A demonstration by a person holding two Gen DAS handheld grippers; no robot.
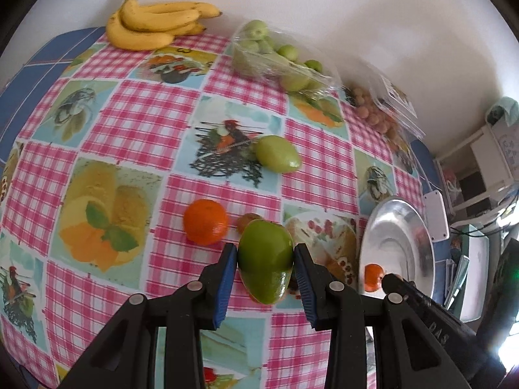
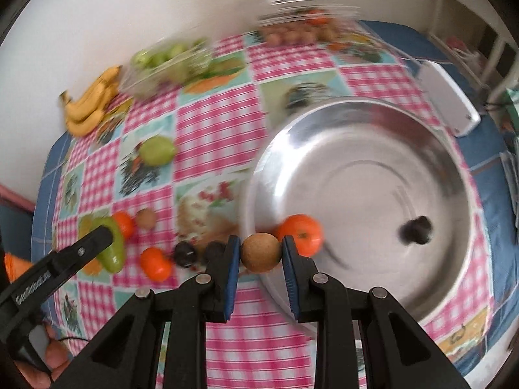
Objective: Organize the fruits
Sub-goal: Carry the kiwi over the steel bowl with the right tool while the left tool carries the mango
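Checked pink tablecloth (image 1: 136, 110) w/ fruit prints fills the left wrist view, white wall behind. Your left gripper (image 1: 266, 259) is clamped on a green mango (image 1: 264, 259), blue pads on both sides, fruit apparently lifted off the cloth. Loose on the cloth: an orange (image 1: 205, 226), a small brown fruit (image 1: 247, 222) just behind the mango, a 2nd green mango (image 1: 278, 154) further back. Bananas (image 1: 155, 22) sit at the far edge; 2 clear packs beside them, one of green fruit (image 1: 275, 55), one of small brownish fruit (image 1: 379, 110). Metal bowl (image 1: 412, 220) on the right, an orange inside.

Right wrist view, blurred: your right gripper (image 2: 261, 253) is closed on a round brown fruit (image 2: 261, 253), held at the near rim of the bowl (image 2: 356, 110). Inside the bowl: one orange (image 2: 300, 235) and a dark fruit (image 2: 416, 230). Outside it: 2 oranges (image 2: 155, 264), 2 dark fruits (image 2: 185, 253), a small brown one, the far mango.

Judgement: early-mid. 2 pcs in, 2 in hand, roughly 7 loose pcs plus bananas and packs left, if those go in too.
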